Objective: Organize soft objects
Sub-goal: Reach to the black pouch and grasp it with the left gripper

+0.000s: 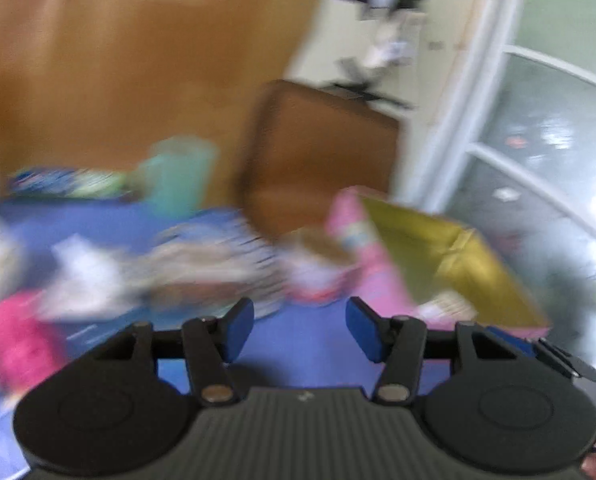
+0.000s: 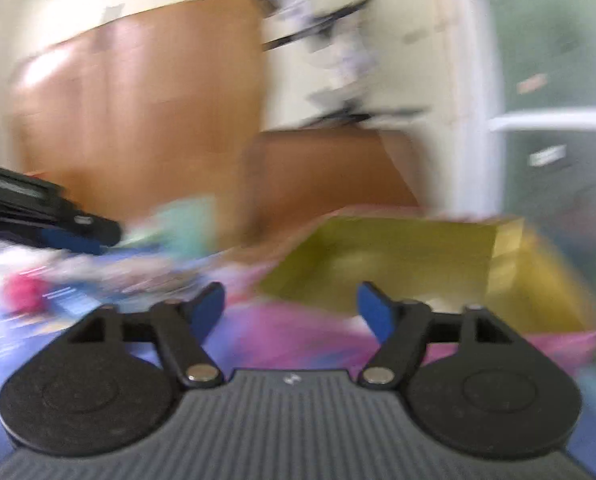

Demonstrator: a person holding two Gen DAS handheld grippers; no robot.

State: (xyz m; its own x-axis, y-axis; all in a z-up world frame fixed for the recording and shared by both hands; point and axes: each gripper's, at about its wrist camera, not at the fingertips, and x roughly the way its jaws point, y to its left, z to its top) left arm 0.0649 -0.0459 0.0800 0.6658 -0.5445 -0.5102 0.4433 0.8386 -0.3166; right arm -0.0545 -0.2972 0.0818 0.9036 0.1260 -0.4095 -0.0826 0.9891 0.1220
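Both views are motion-blurred. My left gripper [image 1: 300,322] is open and empty above a blue bed cover [image 1: 310,344]. Ahead of it lie blurred soft things: a striped cloth heap [image 1: 214,256], a small doll-like toy [image 1: 314,268] and a bright pink soft item [image 1: 18,340] at the left. A pink box with a yellow-gold inside [image 1: 450,264] stands to the right. My right gripper [image 2: 290,312] is open and empty in front of the same box [image 2: 410,256]. The left gripper's body [image 2: 46,216] shows at the left of the right wrist view.
A teal container [image 1: 178,176] and a brown chair back [image 1: 318,152] stand behind the bed. Brown wooden wardrobe doors [image 1: 138,60] fill the background. A white-framed glass door [image 1: 538,140] is at the right.
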